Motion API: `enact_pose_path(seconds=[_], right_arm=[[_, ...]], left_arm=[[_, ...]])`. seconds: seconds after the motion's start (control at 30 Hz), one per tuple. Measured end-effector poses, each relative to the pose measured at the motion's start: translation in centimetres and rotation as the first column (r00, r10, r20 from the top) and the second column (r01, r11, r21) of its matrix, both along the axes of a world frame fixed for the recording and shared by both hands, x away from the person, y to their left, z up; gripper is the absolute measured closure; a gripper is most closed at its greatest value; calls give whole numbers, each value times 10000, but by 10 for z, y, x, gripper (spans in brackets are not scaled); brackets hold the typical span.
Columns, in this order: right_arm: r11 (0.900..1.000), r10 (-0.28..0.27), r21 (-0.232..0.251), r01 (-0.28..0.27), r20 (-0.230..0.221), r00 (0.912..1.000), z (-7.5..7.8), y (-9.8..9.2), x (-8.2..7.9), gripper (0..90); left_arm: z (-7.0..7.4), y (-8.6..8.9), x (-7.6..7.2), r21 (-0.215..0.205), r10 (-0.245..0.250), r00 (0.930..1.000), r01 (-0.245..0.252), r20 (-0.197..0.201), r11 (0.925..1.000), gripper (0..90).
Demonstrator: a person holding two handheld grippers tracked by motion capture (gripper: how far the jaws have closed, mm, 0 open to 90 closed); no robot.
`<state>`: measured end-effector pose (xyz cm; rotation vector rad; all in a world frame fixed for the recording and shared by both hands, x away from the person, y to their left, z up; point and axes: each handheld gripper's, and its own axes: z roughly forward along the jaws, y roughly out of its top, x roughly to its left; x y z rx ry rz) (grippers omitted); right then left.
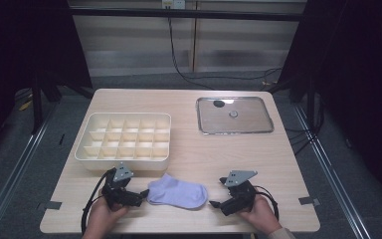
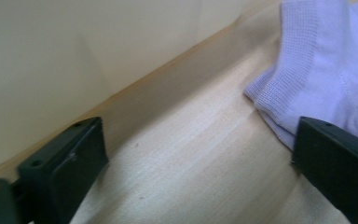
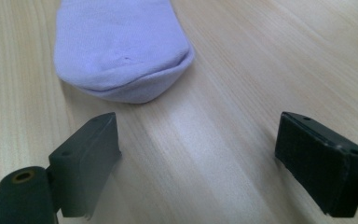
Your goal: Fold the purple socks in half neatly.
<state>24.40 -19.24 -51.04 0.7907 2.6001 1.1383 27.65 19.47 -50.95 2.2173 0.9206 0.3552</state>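
Near the desk's front edge, the sock (image 1: 178, 194) lies between the left gripper (image 1: 140, 197) and right gripper (image 1: 215, 203), both spread wide; the sock's cuff is cut off in the left gripper view.

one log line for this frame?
left claw: open, at sock cuff | right claw: open, at toe | sock: flat on table, ungripped
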Motion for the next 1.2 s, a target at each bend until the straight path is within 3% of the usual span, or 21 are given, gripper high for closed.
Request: enact_pose_path(seconds=[0.67, 0.87, 0.9, 0.93, 0.97, 1.0, 1.07, 1.1, 1.13, 1.2], right_arm=[[9999, -84, -137, 83, -59, 9999, 2, 2, 0, 146], [9993, 192, -304, -198, -218, 9996, 6, 7, -2, 225], [9992, 208, -345, -218, -288, 9994, 7, 7, -2, 239], [9992, 276, -284, -287, -364, 9990, 8, 8, -2, 262], [9992, 276, -284, -287, -364, 9990, 8, 8, -2, 262], [9991, 307, -279, -319, -412, 9987, 8, 8, -2, 275], [9981, 469, -370, -488, -498, 9977, 10, 9, -2, 327], [9981, 469, -370, -488, -498, 9977, 10, 9, -2, 327], [9987, 420, -272, -438, -634, 9971, 11, 10, -2, 355], [9984, 450, -310, -471, -638, 9969, 12, 11, -2, 372]], left_arm=[[1, 0, 0, 56, -31, 10000, 31, -55, 10000, 0], [9, -4, 1, 618, 191, 9978, -152, -632, 9980, 18], [11, -4, 1, 613, 354, 9962, -306, -796, 9977, 53], [13, -3, 2, 568, 407, 9952, -357, -891, 9977, 146], [16, -3, 2, 146, 501, 9914, -487, -1205, 9987, 146], [17, -1, 3, 0, 458, 9892, -462, -1392, 9989, 176], [21, -1, 2, 266, 658, 9833, -622, -1694, 9977, 226], [21, -1, 2, 266, 658, 9833, -622, -1694, 9977, 240], [24, 0, 2, 116, 491, 9799, -478, -1934, 9988, 251], [25, -2, 2, 158, 519, 9799, -498, -1929, 9986, 252]])
